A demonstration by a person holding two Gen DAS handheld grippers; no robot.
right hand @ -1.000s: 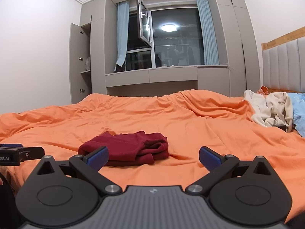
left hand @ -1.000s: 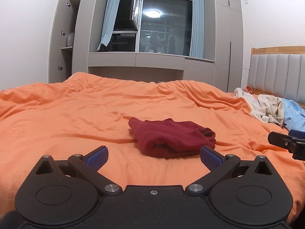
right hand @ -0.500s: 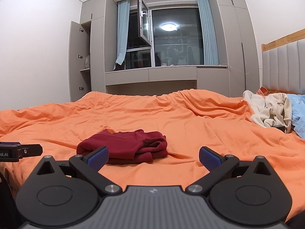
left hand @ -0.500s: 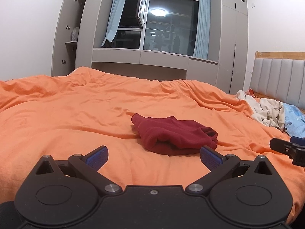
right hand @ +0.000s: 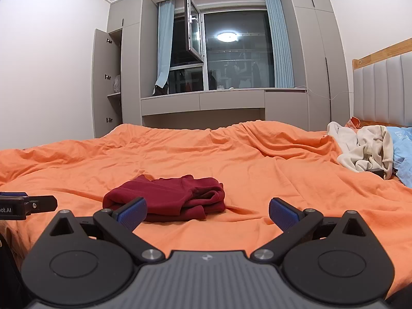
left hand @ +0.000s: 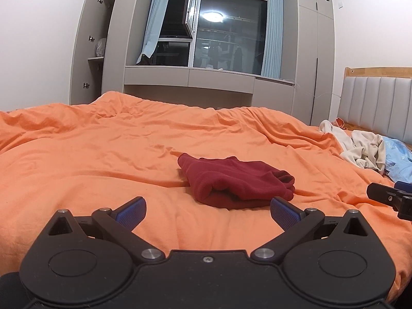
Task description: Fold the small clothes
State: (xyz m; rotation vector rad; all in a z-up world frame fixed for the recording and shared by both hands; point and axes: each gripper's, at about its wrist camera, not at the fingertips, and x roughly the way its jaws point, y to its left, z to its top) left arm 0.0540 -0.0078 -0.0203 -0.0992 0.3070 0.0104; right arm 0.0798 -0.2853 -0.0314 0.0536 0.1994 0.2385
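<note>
Progress looks well advanced for one piece: the dark red garment lies in a compact, layered bundle at the centre of the left wrist view, on the orange bedspread, and it reads as already folded. At the right edge of the frame a heap of cream clothes and a light blue garment lie crumpled near the padded headboard, so by my judgement those are what is left to fold. Neither tool touches any cloth. The left gripper hangs low over the bedspread at the bottom of its frame, aimed level toward the red bundle, its blue pads spread wide with nothing between them. The right gripper sits likewise low and level in its own view, fingers spread and empty, with the red garment just beyond its left pad at lower left of centre. Each gripper's tip shows at the side edge of the other's view, so they are held side by side, apart.
</note>
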